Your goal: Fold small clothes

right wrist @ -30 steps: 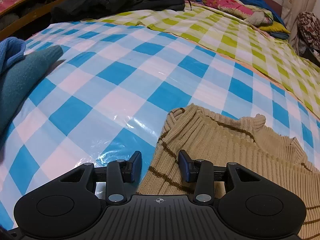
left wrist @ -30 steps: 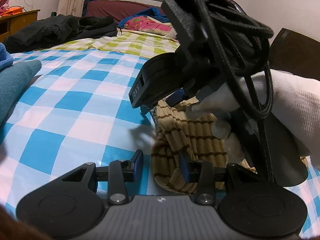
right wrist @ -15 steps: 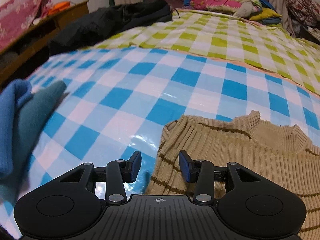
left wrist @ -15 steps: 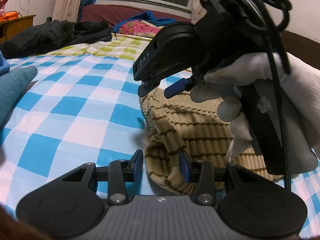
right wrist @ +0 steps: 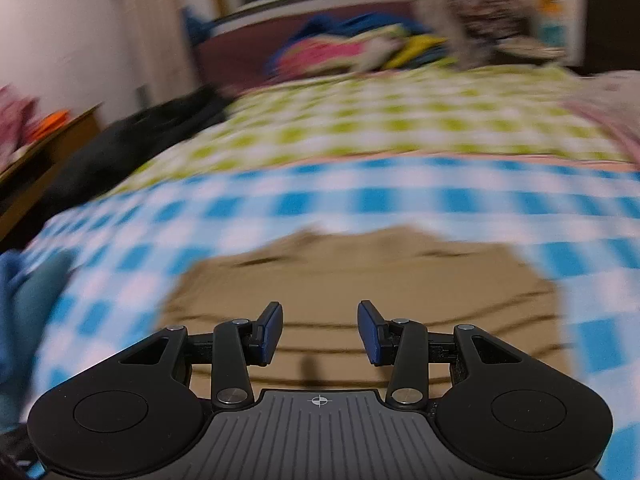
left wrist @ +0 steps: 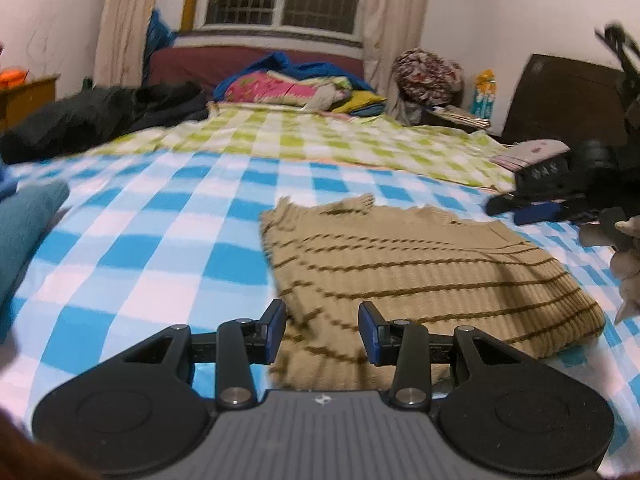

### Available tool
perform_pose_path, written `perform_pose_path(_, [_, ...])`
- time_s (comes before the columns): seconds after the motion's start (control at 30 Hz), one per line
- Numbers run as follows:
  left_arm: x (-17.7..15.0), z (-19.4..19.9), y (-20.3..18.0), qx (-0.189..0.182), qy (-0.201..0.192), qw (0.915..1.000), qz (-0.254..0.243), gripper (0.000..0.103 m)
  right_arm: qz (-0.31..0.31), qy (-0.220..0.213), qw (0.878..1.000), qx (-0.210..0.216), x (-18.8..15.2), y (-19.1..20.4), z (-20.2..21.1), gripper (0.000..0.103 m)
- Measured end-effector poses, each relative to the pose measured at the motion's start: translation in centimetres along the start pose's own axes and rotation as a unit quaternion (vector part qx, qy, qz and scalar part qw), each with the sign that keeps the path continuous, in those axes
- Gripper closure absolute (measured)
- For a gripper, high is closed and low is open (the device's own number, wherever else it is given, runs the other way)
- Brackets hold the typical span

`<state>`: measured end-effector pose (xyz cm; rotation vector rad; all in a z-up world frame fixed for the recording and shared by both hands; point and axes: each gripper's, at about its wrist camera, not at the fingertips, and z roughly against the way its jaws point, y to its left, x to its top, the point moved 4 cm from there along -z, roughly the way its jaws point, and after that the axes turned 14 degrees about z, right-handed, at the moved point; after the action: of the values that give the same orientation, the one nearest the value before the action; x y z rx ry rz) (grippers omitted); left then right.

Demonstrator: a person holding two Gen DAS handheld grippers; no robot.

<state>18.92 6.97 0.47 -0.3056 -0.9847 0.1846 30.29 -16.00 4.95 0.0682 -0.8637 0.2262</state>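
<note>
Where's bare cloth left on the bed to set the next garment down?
Bare blue check cloth between the striped sweater and the teal folded pile. The green check sheet behind is mostly free. Crowded: black jacket, far bedding heap.

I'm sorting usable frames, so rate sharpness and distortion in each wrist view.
Left wrist view: mostly sharp, slight smear on the striped sweater, fisheye bending the blue checked sheet. Right wrist view: heavy motion blur over sweater and bedding; only the right tongs stay crisp.

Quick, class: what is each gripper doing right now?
Left gripper: open, nothing held, above the striped sweater.
Right gripper: open, nothing held.
</note>
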Motion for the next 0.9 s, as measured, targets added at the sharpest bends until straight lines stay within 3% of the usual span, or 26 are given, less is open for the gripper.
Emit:
perform_pose_path(0.07, [-0.1, 0.0, -1.5, 0.000, -0.010, 0.9996, -0.026, 0.050, -0.035, 0.002, 0.999, -0.022, -0.8, -3.8, 0.0, 0.062])
perform_pose_path(0.2, [0.0, -1.0, -4.5, -0.002, -0.009, 0.9984, -0.055, 0.049, -0.090, -0.001, 0.995, -0.051, -2.2, -9.5, -0.9, 0.062])
perform_pose_path(0.47, [0.2, -4.3, -10.8, -0.033, 0.002, 0.9953, -0.091, 0.048, -0.143, 0.012, 0.990, -0.008, -3.6, -13.3, -5.3, 0.063])
perform_pose_path(0.5, [0.0, -4.9, -11.3, -0.033, 0.007, 0.9952, -0.092, 0.048, -0.144, 0.013, 0.989, 0.000, -3.7, -13.5, -5.8, 0.065])
perform_pose_path(0.53, [-0.2, -5.4, -11.6, -0.034, 0.014, 0.9951, -0.091, 0.048, -0.141, 0.014, 0.990, 0.008, -3.7, -13.5, -6.0, 0.074])
perform_pose_path(0.57, [-0.4, -6.0, -11.9, -0.035, 0.021, 0.9950, -0.091, 0.048, -0.136, 0.015, 0.991, 0.013, -3.7, -13.6, -6.2, 0.089])
perform_pose_path(0.6, [-0.7, -6.4, -12.1, -0.035, 0.027, 0.9948, -0.092, 0.048, -0.135, 0.017, 0.990, 0.019, -3.7, -13.8, -6.3, 0.095])
perform_pose_path(0.8, [-1.9, -7.8, -13.1, -0.026, 0.031, 0.9936, -0.106, 0.046, -0.182, -0.040, 0.982, 0.036, -3.3, -16.8, -4.0, 0.097])
perform_pose_path(0.9, [-2.3, -8.1, -13.2, -0.020, 0.032, 0.9934, -0.109, 0.045, -0.173, -0.017, 0.985, 0.014, -4.0, -17.4, -5.1, 0.097])
